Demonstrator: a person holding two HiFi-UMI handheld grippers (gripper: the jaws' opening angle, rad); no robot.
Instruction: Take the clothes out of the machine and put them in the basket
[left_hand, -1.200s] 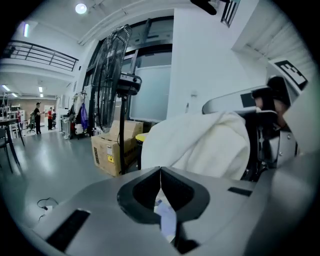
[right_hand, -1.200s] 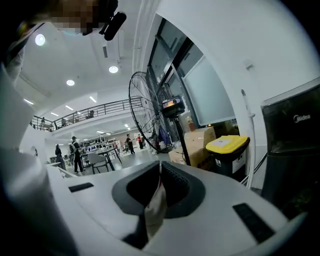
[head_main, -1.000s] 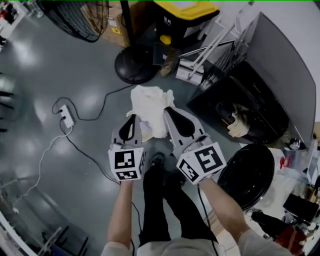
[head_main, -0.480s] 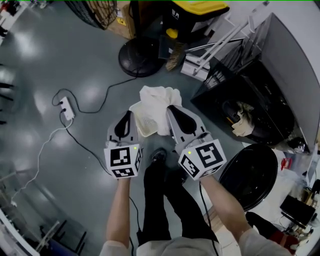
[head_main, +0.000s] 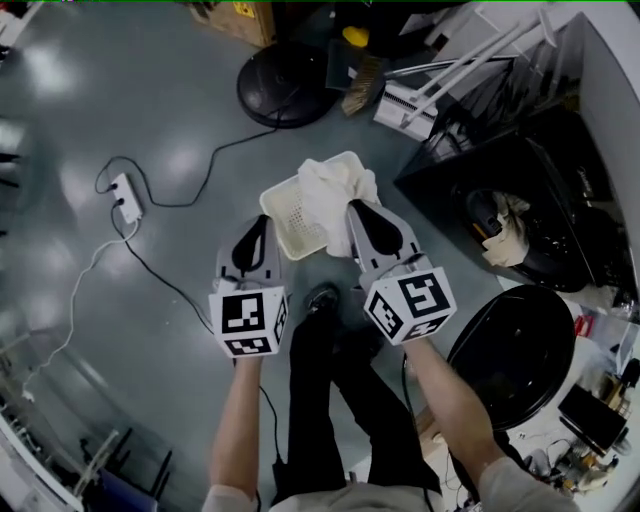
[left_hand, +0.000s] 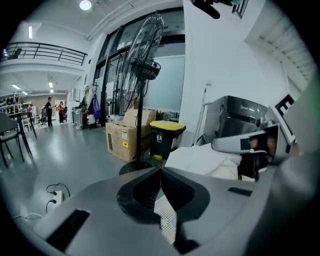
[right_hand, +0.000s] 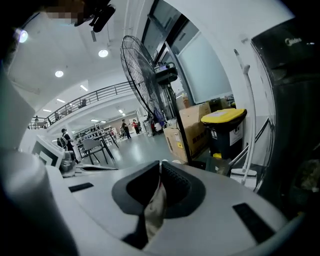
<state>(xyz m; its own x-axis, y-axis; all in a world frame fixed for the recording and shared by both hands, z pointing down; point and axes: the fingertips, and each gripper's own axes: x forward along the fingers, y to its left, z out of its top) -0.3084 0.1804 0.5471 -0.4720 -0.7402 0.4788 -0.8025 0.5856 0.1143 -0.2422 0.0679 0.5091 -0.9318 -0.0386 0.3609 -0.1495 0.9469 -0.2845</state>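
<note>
Drop-off step: right claw (head_main: 357, 207) clamped on white cloth (head_main: 335, 188), which hangs over the basket (head_main: 290, 228) on the floor at 12 o'clock. Empty left claw (head_main: 258, 221) closed. Next: lower, release into basket

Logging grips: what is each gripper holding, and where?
The right gripper pinches a fold of the white cloth, near edge; the left gripper is empty.
</note>
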